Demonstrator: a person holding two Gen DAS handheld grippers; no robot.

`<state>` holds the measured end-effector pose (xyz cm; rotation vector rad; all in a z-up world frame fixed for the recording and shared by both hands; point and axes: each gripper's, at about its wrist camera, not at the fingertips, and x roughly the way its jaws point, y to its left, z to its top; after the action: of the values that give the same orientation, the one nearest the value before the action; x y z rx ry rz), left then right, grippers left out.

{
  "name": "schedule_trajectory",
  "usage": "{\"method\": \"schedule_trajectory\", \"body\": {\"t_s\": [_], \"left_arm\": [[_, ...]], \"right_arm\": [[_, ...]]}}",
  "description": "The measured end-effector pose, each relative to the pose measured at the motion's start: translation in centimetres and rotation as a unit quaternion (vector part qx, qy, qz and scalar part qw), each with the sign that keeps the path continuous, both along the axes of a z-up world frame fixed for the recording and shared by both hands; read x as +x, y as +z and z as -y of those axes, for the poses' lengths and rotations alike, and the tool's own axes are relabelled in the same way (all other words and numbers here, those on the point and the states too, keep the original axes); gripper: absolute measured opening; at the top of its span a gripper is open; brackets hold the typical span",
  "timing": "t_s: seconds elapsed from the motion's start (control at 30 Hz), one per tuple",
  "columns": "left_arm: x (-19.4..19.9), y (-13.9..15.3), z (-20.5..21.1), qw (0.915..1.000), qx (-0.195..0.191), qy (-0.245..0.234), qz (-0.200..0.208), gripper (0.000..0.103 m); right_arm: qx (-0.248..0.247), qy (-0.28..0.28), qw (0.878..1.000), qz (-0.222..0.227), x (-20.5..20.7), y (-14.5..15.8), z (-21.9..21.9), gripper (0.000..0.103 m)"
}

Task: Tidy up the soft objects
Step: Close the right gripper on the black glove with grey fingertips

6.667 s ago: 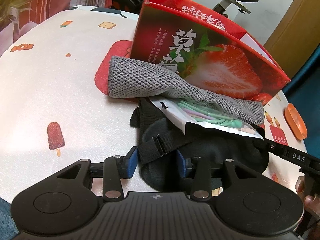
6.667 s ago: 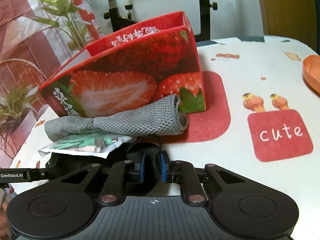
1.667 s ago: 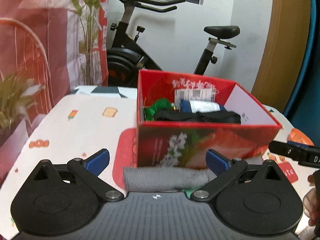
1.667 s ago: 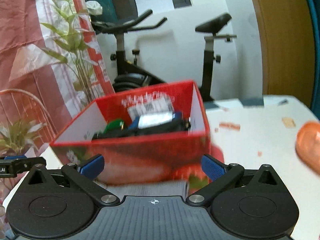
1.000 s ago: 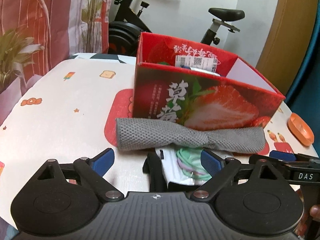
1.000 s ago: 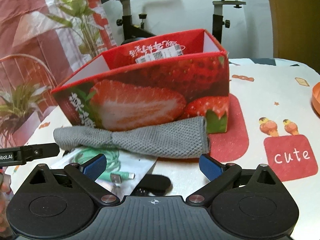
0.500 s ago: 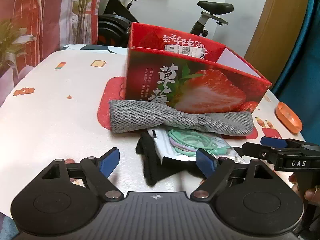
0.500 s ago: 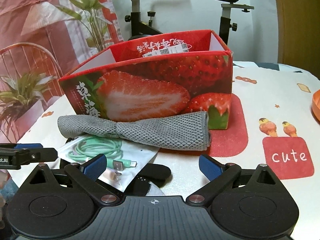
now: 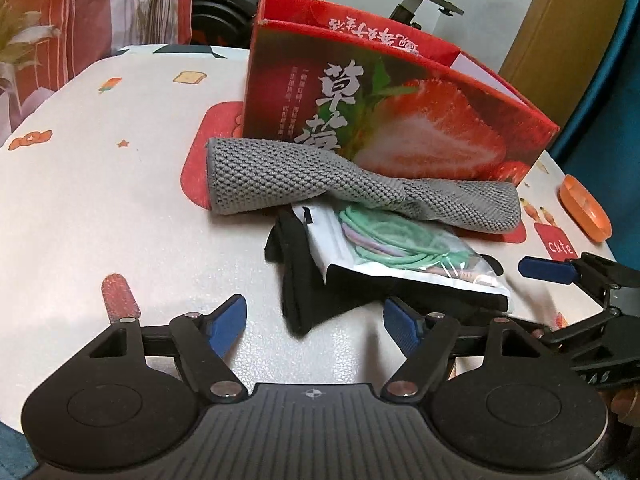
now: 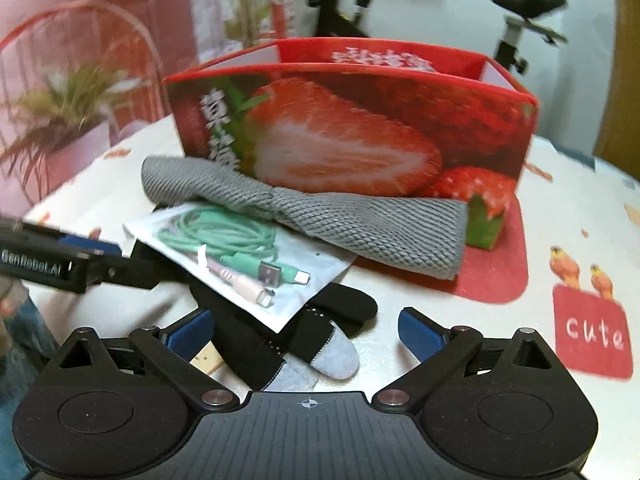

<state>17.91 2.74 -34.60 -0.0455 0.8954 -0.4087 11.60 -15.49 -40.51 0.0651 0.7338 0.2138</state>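
A red strawberry box (image 9: 400, 120) (image 10: 360, 120) stands on the table. A grey knit cloth (image 9: 320, 184) (image 10: 340, 212) lies in front of it. Under the cloth's edge a clear bag of green cables (image 9: 400, 248) (image 10: 240, 252) rests on a black glove with grey fingertips (image 9: 304, 280) (image 10: 320, 344). My left gripper (image 9: 316, 320) is open, low over the table, its fingers either side of the glove's near end. My right gripper (image 10: 308, 336) is open around the glove's fingertips. Each gripper shows in the other's view (image 9: 560, 276) (image 10: 80, 256).
An orange dish (image 9: 584, 212) sits at the table's right edge. The tablecloth (image 9: 100, 180) is white with red patches. An exercise bike (image 10: 520, 20) and a plant (image 10: 60, 120) stand behind the table.
Both grippers have dropped lower and moved in toward the pile since half a second ago. They stay open. The glove now lies between each gripper's fingers.
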Motion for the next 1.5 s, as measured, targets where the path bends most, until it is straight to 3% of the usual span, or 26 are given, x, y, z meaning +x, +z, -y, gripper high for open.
{"method": "schedule_trajectory", "body": {"t_s": [0.17, 0.93, 1.03, 1.1, 1.17, 1.27, 1.43, 1.5], "left_arm": [[0.1, -0.2, -0.2, 1.0000, -0.003, 0.008, 0.003, 0.071], [0.6, -0.5, -0.5, 0.9987, -0.032, 0.039, 0.011, 0.056], [0.5, -0.5, -0.2, 0.9989, -0.029, 0.034, 0.013, 0.050], [0.5, -0.5, 0.0, 0.9991, -0.028, 0.029, 0.012, 0.036], [0.5, -0.6, 0.0, 0.9992, -0.023, 0.030, 0.012, 0.028], [0.4, -0.7, -0.4, 0.9989, -0.032, 0.032, 0.009, 0.023], [0.4, -0.7, -0.5, 0.9989, -0.033, 0.031, 0.011, 0.018], [0.3, -0.6, -0.5, 0.9989, -0.034, 0.031, 0.012, 0.018]], "right_arm": [[-0.035, 0.018, 0.999, 0.009, 0.1, -0.9, -0.7, 0.098], [-0.025, 0.008, 1.000, -0.004, 0.7, -2.2, -0.4, 0.103], [-0.034, 0.011, 0.999, -0.002, 0.7, -2.3, -0.6, 0.103], [-0.033, 0.013, 0.999, -0.003, 0.7, -2.2, -0.5, 0.103], [-0.035, 0.016, 0.999, -0.001, 0.6, -2.2, -0.5, 0.103], [-0.037, 0.017, 0.999, 0.001, 0.4, -2.2, -0.6, 0.102], [-0.010, 0.017, 1.000, 0.001, 0.4, -1.7, -0.1, 0.085], [-0.010, 0.020, 1.000, 0.003, 0.3, -1.5, -0.1, 0.072]]}}
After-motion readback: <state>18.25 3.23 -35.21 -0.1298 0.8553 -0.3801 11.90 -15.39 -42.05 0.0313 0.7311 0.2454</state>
